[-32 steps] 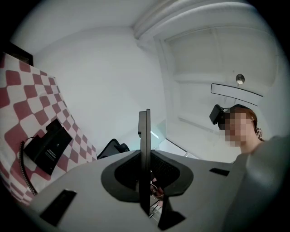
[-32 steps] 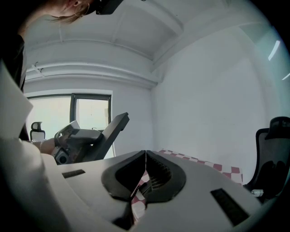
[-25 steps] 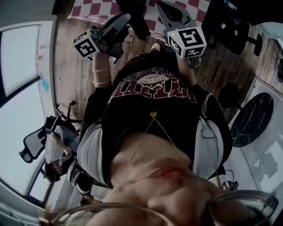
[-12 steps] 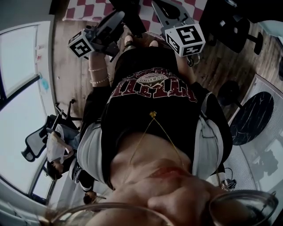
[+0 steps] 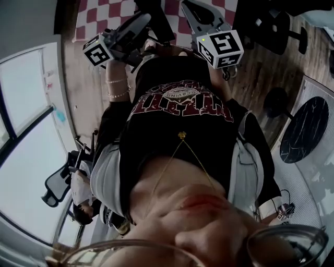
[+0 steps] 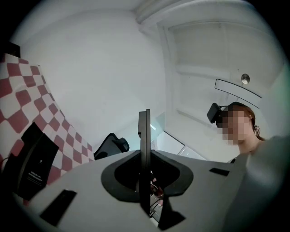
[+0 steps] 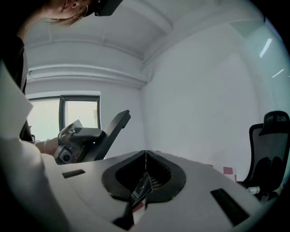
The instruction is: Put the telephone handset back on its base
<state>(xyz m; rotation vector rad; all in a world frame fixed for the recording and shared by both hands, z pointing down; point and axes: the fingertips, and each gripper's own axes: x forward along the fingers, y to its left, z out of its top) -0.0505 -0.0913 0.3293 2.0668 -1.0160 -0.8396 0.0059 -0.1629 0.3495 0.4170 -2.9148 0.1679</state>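
No telephone handset or base can be made out for certain in any view. The head view looks down the person's own torso; both grippers are held in front of it over a red-and-white checkered cloth [image 5: 117, 10]. My left gripper [image 5: 136, 23] has its two jaws pressed flat together with nothing between them; in the left gripper view they [image 6: 144, 115] point up at a white wall. My right gripper [image 5: 197, 9] is shut too, its jaws [image 7: 145, 153] meeting in a thin line. A black flat object [image 6: 34, 163] lies on the checkered cloth [image 6: 20, 90]; I cannot tell what it is.
The left gripper [image 7: 88, 138] shows in the right gripper view, held by a hand near a window [image 7: 63, 115]. Office chairs stand around: one [image 5: 62, 180] at the left, one [image 7: 272, 149] at the right. A wooden floor [image 5: 88, 99] and a round dark table [image 5: 305, 128] lie below.
The head view has swung a little, showing more of the checkered cloth at the top. Both grippers stay almost where they were, still shut.
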